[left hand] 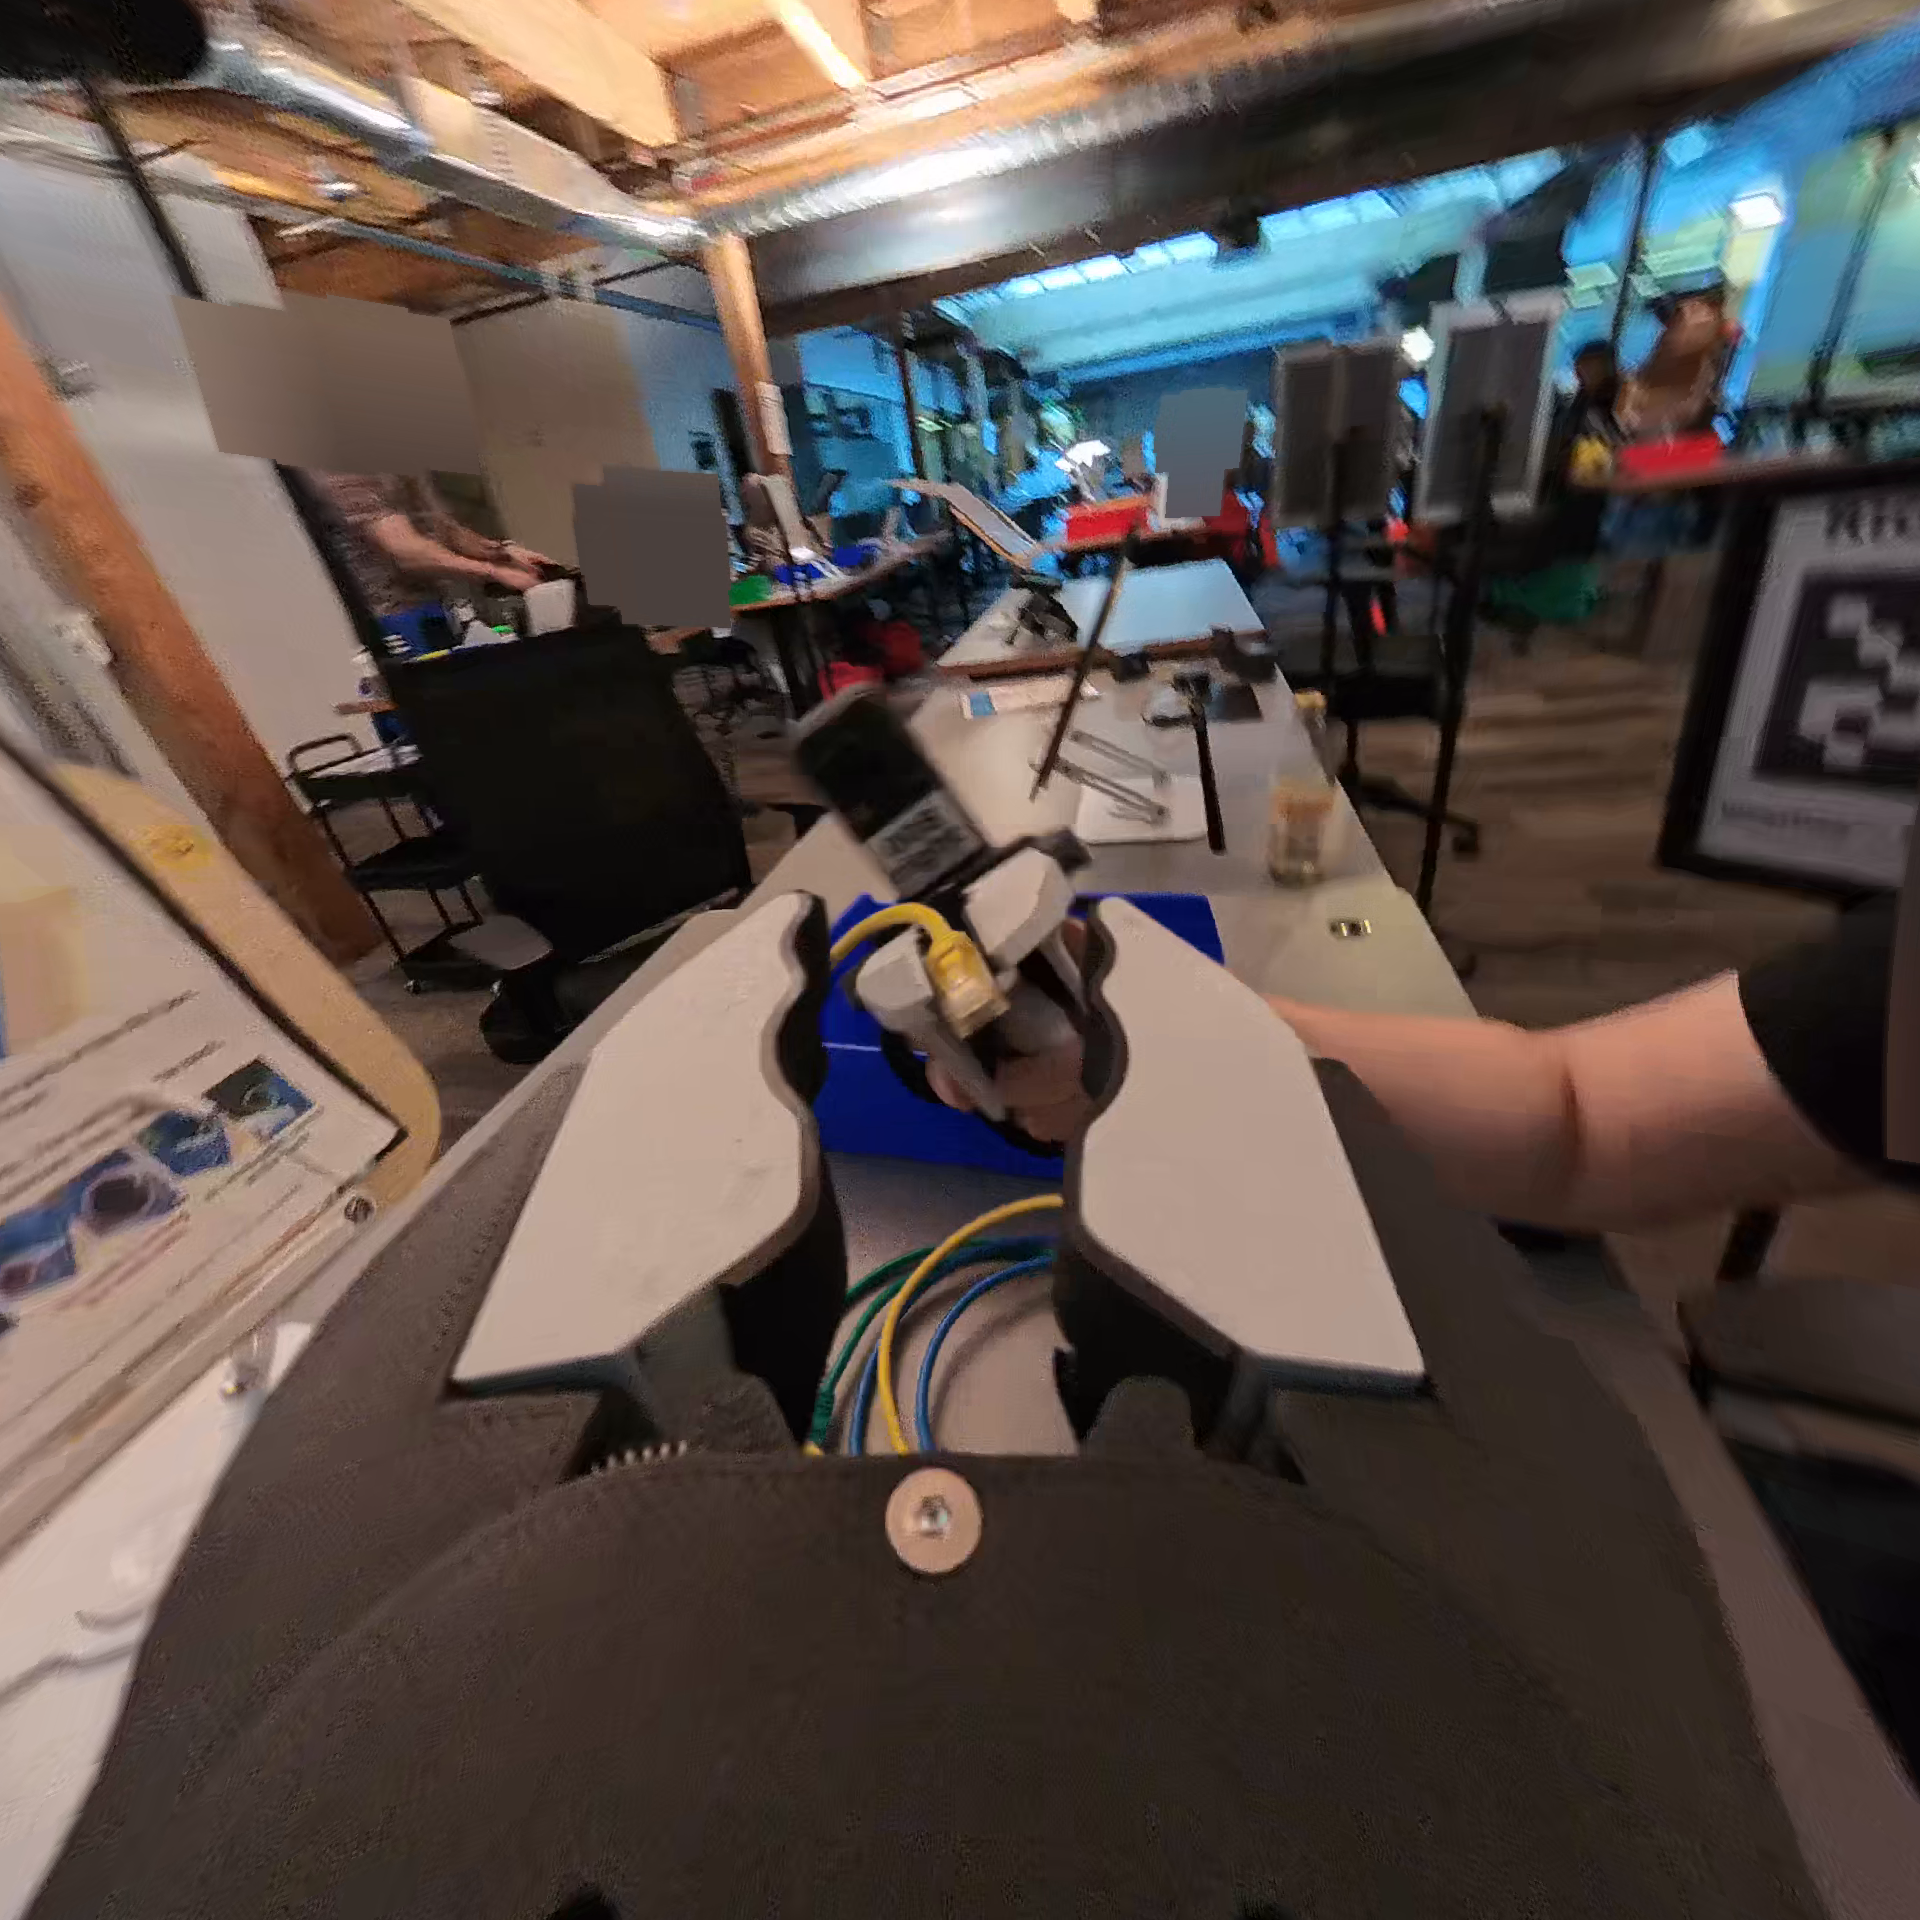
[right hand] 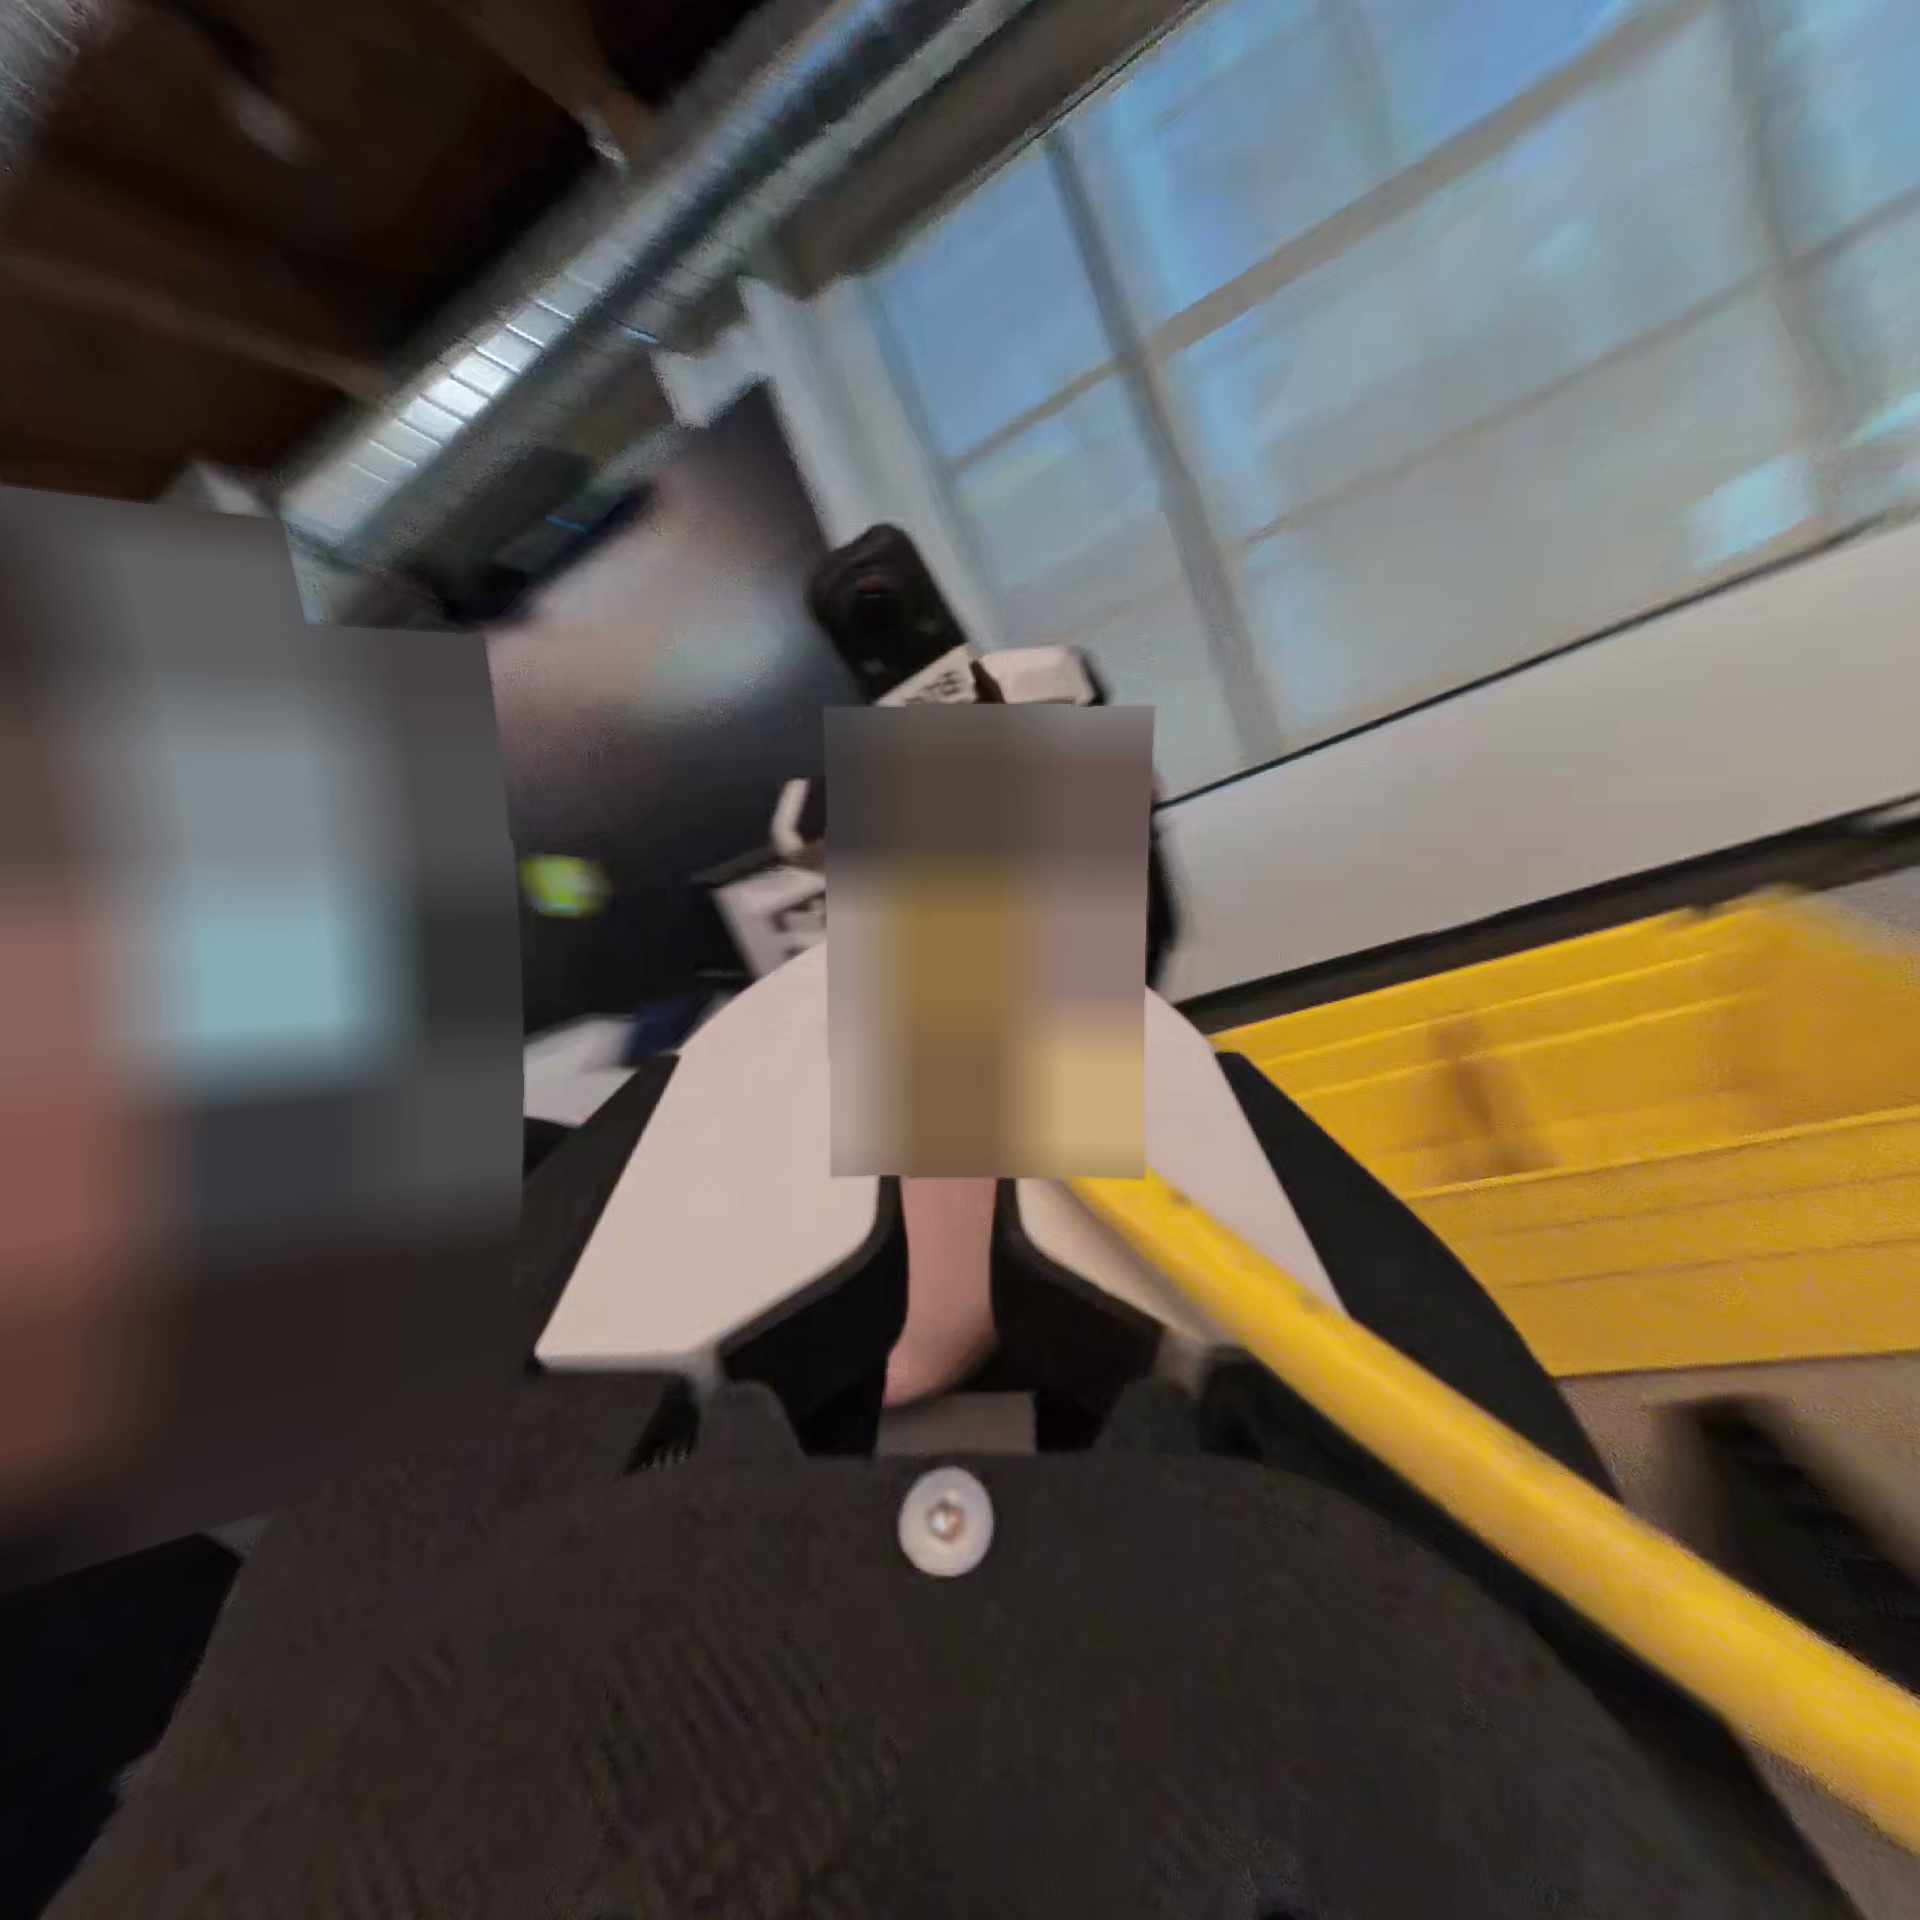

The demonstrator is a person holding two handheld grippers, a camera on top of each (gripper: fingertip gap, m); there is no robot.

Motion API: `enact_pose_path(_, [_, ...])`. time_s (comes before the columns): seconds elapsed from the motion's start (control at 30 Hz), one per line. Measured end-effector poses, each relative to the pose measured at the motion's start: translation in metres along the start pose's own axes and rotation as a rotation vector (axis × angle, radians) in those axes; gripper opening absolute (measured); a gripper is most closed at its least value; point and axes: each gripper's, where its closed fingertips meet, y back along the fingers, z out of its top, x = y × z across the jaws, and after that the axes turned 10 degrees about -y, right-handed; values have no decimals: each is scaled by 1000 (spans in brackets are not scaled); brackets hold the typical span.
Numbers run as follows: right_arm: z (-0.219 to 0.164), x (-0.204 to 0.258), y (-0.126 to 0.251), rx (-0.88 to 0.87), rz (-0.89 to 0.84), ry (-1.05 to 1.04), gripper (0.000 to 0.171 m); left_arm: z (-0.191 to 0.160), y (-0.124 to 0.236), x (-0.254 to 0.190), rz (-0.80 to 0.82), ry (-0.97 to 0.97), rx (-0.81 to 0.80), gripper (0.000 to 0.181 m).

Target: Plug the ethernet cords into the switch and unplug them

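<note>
Fingers of the right gripper [left hand: 951, 997] clamp the yellow ethernet cord's clear plug [left hand: 961, 982] in midair above a blue plastic bin [left hand: 904, 1101]; left gripper [left hand: 940, 1049] is spread, empty; no switch shows, so plugging seemingly remains

Bright daylight (bluish windows), heavy motion blur, fisheye edges.

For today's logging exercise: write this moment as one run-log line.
left gripper: open, empty | right gripper: shut on yellow ethernet plug, held up | blue bin: behind | switch: not seen
</note>
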Motion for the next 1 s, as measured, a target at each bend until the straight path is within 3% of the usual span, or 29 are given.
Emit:
enact_pose_path(0.03, [7, -1, 2, -41, -84, 177, 12, 3, 3, -2, -18, 34, -26, 55])
enact_pose_path(0.13, [11, 18, 2, -102, -211, 646, 13, 3, 1, 0, -9, 106, -23, 58])
enact_pose_path(0.33, [2, 37, -10, -77, -294, 964, 13, -10, -15, -24, -143, 68, -5, 34])
enact_pose_path(0.5, [-3, 34, -10, 14, -493, 1372, 13, 6, -18, -30, -269, 337, -131, 49])
enact_pose_path(0.57, [-4, 36, -12, 17, -539, 1521, 13, -1, -22, -32, -307, 405, -100, 53])
enact_pose_path(0.67, [-7, 34, -14, 52, -575, 1626, 13, -15, -31, -32, -291, 392, -40, 45])
enact_pose_path(0.73, [-7, 33, -14, 48, -600, 1668, 13, -7, -30, -34, -319, 420, -99, 21])
enact_pose_path(1.0, [-4, 21, -9, 96, -658, 1671, 13, -17, -31, -23, -240, 343, -50, 19])
